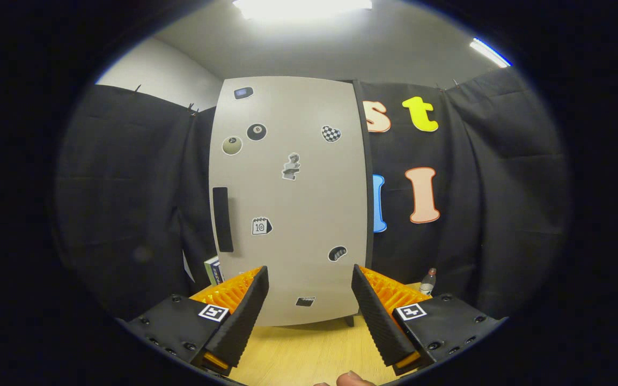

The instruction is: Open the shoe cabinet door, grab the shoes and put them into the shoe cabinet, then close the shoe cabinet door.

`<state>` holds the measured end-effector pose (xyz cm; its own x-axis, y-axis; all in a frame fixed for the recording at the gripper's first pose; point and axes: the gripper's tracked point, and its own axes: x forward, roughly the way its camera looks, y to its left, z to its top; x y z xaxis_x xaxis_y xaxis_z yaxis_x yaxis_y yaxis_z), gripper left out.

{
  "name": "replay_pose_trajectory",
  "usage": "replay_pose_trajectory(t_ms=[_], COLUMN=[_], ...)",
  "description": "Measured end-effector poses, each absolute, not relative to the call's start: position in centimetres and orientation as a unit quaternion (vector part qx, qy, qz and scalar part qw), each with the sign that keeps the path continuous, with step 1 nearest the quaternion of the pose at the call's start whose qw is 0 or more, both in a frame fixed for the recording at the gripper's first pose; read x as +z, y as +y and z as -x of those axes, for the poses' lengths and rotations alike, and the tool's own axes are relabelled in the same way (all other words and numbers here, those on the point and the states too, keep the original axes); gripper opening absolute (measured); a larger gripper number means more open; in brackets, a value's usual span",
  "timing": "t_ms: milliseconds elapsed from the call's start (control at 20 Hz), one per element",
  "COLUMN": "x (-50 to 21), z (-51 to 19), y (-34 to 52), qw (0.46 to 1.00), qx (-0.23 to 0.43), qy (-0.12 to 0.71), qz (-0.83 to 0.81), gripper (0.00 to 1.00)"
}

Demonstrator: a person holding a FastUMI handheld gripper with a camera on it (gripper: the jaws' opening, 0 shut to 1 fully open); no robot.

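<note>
Currently we log the tool point(310, 316) with its fingers spread wide and nothing between them; both fingers point at the shoe cabinet door point(290, 203), which stands shut just ahead of them on the worktop point(309, 351). We take the door as our landmark. On its left edge sits a dark vertical handle point(222, 219). Its pale face carries several small stickers point(292, 166); their designs are too small for us to read with confidence. Below the door, one short cabinet foot point(350, 320) shows on the right side; the rest of the base is hidden behind the door's lower edge and the fingers. Left of the door's lower corner, a small boxed item point(213, 269) is mostly hidden by the door and the left finger, so we cannot say what it is. Right of the door's lower corner, a small bottle point(428, 281) with a dark cap stands by the black cloth wall point(502, 214), partly covered by the right finger. Nearest us, below the fingers, a fingertip point(353, 380) is cut off.
</note>
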<state>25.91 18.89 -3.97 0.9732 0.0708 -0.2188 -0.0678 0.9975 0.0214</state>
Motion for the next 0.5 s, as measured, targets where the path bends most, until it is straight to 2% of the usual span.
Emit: replay_pose_trajectory(t_ms=[500], x=[-3.7], z=[-24.99], y=[17.65], qw=[0.994], qx=[0.03], qy=[0.102], qz=[-0.008], gripper=[0.97])
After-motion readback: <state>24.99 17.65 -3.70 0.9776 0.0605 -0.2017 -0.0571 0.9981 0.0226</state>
